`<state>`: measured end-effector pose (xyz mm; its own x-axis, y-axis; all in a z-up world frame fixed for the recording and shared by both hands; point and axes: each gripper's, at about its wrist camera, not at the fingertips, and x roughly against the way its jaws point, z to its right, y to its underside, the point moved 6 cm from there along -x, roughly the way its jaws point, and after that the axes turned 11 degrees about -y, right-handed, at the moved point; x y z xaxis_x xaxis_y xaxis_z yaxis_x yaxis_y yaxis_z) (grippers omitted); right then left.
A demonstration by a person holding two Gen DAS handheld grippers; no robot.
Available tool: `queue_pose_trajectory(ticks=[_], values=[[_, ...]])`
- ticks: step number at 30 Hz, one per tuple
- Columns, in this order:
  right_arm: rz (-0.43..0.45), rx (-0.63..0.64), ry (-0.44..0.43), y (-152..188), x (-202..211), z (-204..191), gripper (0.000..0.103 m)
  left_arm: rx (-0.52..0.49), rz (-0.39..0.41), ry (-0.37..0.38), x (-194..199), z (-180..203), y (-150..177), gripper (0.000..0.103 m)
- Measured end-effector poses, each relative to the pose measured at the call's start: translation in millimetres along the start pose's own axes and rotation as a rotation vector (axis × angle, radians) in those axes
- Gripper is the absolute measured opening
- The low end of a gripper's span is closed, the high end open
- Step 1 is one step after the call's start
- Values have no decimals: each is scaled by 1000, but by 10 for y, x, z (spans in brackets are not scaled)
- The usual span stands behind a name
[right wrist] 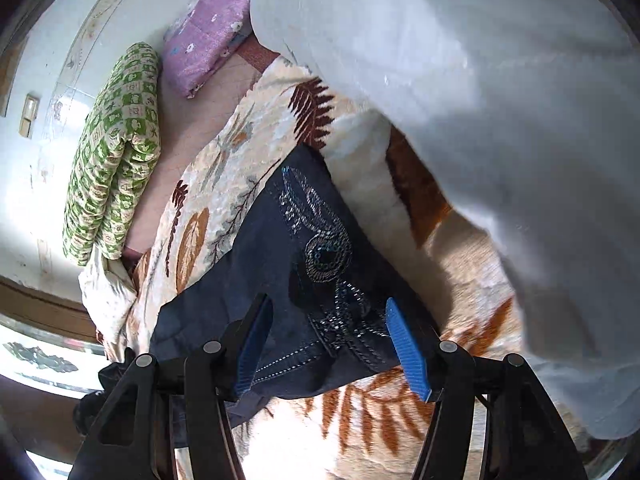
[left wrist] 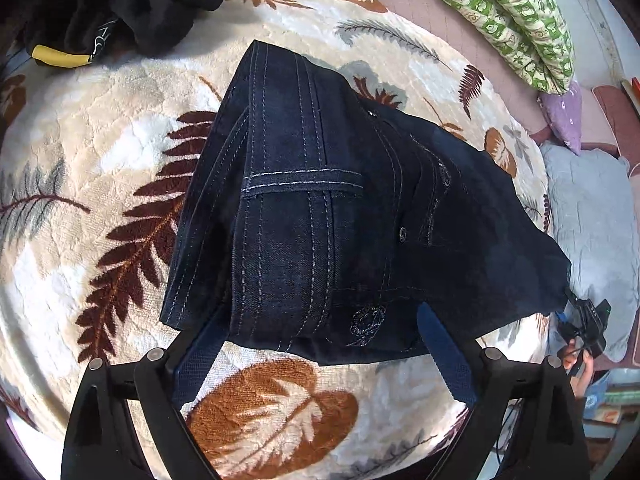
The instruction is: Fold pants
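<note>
Both claws standing open: left claw (left wrist: 320, 354), right claw (right wrist: 330, 346) straddling folded dark-blue denim pants (left wrist: 320, 200). Advising: closing squarely over near edge, gathering all layers.

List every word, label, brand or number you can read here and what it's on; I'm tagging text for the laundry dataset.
Nothing reads clearly in either view.
Black garment: pale lettering beside its yellow tag, too small and folded to read.
Dark jeans: rivets, a button and beaded ornament, no legible brand.
Books at the lower right edge: covers too blurred.
Wall switch: no marking visible.
</note>
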<state>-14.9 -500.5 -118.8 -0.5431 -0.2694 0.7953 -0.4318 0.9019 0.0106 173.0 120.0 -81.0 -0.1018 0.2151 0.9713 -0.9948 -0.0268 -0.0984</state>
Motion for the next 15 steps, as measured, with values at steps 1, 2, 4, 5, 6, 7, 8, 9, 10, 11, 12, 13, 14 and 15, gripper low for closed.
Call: queue_pose_trajectory(ticks=[1,2,4,5,6,7,8,9,10,11,12,13,14,15], values=[[16,-32,-20,24,-33,6,60,18,6,-16,-71,-22,-24,90],[32,-58,-24,44,-50,18,57,39,11,-42,-102,-34,-33,65],[52,-54,39,45,-61,-4,13,62,-43,-39,-220,-2,-19,32],[55,-26,51,34,-35,-67,11,80,-59,-31,-253,2,-20,25],[84,7,57,10,41,-147,11,76,-54,-42,-253,16,-32,24],[120,51,40,-11,151,-278,11,57,-29,-63,-222,33,-48,24],[152,94,7,-19,256,-412,11,37,-6,-83,-182,54,-48,24],[164,116,-14,-11,324,-488,11,21,12,-102,-152,61,-46,24],[145,115,-18,19,319,-508,11,18,22,-112,-127,62,-41,24],[114,108,-9,63,273,-480,11,16,20,-110,-124,61,-36,24],[91,105,24,99,221,-420,14,21,12,-102,-130,43,-23,24],[72,104,57,137,174,-343,17,33,0,-92,-145,27,-12,25],[48,99,86,176,129,-255,18,42,-11,-81,-164,18,-5,25],[41,83,115,200,121,-155,21,46,-17,-77,-172,4,-2,25]])
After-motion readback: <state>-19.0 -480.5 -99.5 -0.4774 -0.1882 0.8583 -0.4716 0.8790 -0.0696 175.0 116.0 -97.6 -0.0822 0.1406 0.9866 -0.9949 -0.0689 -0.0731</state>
